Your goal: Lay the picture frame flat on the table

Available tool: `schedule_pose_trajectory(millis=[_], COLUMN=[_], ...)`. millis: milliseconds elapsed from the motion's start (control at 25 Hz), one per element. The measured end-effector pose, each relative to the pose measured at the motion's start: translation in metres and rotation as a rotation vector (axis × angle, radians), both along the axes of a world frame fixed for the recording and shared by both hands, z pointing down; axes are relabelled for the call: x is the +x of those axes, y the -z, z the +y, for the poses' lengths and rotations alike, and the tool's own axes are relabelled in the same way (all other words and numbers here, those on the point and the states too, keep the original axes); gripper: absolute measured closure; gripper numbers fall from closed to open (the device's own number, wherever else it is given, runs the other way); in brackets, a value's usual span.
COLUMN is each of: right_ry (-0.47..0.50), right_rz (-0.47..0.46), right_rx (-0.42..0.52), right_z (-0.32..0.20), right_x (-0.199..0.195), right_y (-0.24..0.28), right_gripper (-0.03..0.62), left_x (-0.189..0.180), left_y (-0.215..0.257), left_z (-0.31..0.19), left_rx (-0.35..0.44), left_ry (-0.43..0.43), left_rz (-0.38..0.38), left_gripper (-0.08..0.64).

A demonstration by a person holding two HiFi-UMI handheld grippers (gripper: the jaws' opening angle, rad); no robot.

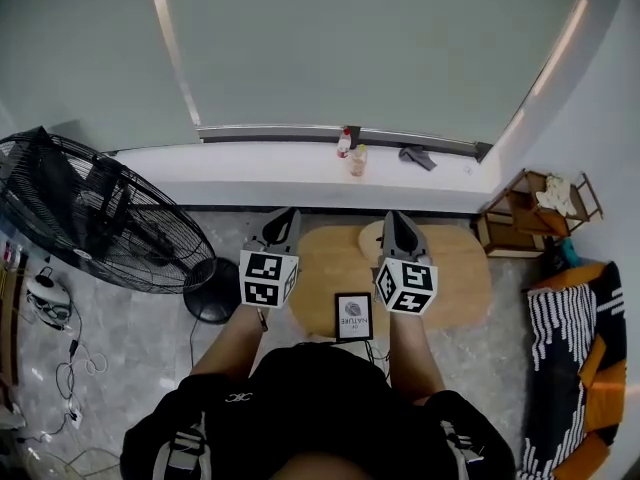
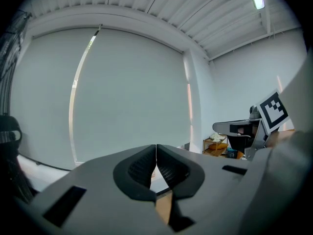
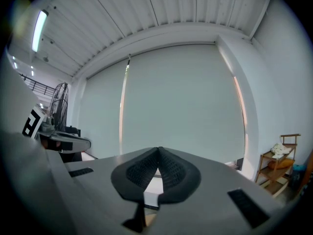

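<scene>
Holding the left gripper (image 1: 284, 215) and right gripper (image 1: 398, 218) level above the wooden worktop (image 1: 455, 268).
Fingers (image 2: 140, 168) are pressed together on nothing, seemingly since no grasp is under way. The picture frame (image 1: 353, 316) is seen behind and below the fingers, between the two pairs; upright or flat cannot be judged from above.

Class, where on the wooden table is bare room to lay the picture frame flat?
Bare wood: between the left gripper and right gripper, beyond the picture frame; also the right end of the table. Crowded: the pale round disc by the right gripper.
</scene>
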State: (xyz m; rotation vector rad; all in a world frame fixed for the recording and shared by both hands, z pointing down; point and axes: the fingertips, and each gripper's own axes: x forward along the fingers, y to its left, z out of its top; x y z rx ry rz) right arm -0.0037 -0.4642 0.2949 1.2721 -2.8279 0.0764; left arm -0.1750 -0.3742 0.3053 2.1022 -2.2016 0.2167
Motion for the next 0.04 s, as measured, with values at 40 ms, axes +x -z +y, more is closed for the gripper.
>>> schedule_pose_trajectory(millis=[40], right_ry=[0.002], right_rz=[0.001], right_rx=[-0.003], right_z=[0.0013], right_x=[-0.0004], right_y=[-0.0012], right_gripper=[0.578], left_x=[0.0013], left_y=[-0.0017], left_z=[0.0009], left_rx=[-0.002], left_ry=[-0.002], left_rz=[0.001], left_gripper=[0.537])
